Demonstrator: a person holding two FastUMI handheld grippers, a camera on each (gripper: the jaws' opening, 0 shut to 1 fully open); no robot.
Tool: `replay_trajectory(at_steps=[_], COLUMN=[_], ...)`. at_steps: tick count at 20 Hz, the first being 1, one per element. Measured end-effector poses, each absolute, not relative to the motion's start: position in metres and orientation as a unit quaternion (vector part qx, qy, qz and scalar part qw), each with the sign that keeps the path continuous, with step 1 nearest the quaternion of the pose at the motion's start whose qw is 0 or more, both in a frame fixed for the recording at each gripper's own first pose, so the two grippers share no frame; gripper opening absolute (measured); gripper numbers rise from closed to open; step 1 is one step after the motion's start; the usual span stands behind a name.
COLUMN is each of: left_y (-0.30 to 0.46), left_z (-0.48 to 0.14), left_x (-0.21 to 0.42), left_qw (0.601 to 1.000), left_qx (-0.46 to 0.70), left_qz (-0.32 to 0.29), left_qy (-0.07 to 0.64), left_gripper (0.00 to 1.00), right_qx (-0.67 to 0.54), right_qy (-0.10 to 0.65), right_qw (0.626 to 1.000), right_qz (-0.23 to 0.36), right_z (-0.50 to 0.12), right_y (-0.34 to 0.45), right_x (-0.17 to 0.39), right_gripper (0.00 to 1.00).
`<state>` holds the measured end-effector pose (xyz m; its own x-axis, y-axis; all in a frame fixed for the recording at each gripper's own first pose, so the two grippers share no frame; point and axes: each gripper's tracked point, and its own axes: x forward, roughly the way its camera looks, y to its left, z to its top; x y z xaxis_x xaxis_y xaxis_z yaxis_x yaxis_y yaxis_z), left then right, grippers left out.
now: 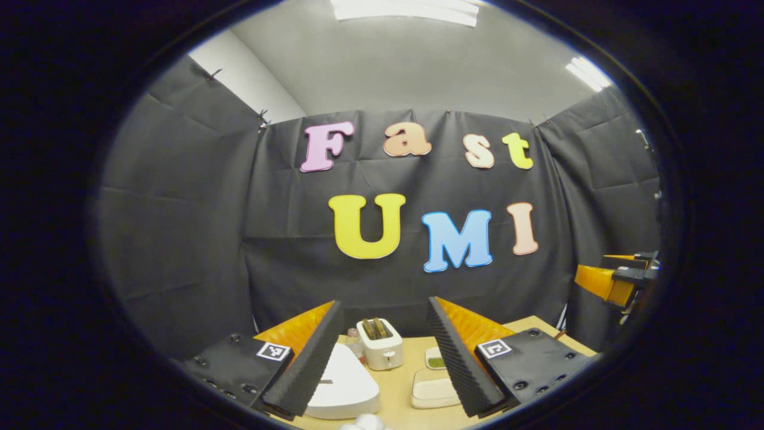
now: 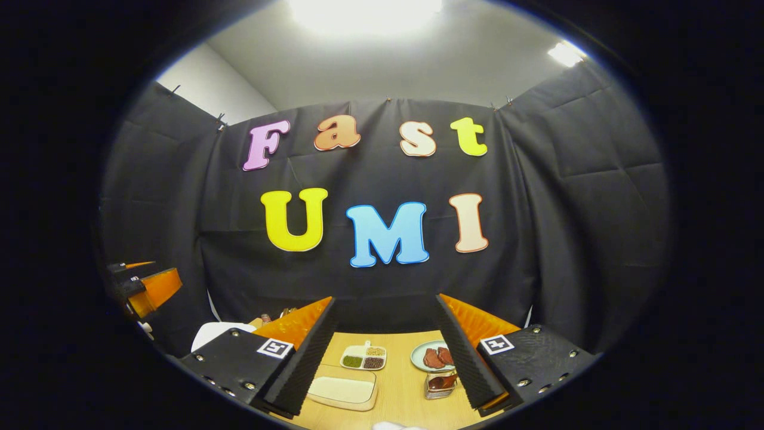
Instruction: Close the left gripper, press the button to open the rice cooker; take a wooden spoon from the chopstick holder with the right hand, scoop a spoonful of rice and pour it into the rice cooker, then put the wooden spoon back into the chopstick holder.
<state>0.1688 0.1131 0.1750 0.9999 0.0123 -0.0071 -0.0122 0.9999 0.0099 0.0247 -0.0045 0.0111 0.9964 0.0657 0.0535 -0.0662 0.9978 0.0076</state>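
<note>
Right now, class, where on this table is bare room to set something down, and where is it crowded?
Bare wood lies between the rice cooker and the white tray, in front of the toaster. Another patch lies between the sectioned dish and the meat plate. The back edge looks crowded.

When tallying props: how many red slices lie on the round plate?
2. The left slice lies on the plate; the right slice beside it, by a finger that may hide more.

Table (image 2: 406,394) pale wood, matt, rice cooker (image 1: 343,382) smooth white plastic, toaster (image 1: 382,345) glossy white plastic, booth wall matt creased cloth, glass jar (image 2: 440,384) shiny.
</note>
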Motion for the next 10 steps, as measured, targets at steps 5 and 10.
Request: replay_trajectory(at_steps=[5, 10], left_y=[0.1031, 0.1074], left_z=[0.1653, 0.1704], left_x=[0.1660, 0.1668], left_qw=[1.000, 1.000], left_qx=[-0.011, -0.020], left_qz=[0.000, 0.001], left_qy=[0.014, 0.015], left_gripper=[0.96, 0.98], right_qx=[-0.002, 0.001], right_qy=[-0.020, -0.011], right_qw=[1.000, 1.000], right_qz=[0.023, 0.024], right_z=[0.0070, 0.0041], right_y=[-0.0103, -0.0103], right_x=[0.0184, 0.0162], right_gripper=[0.98, 0.98])
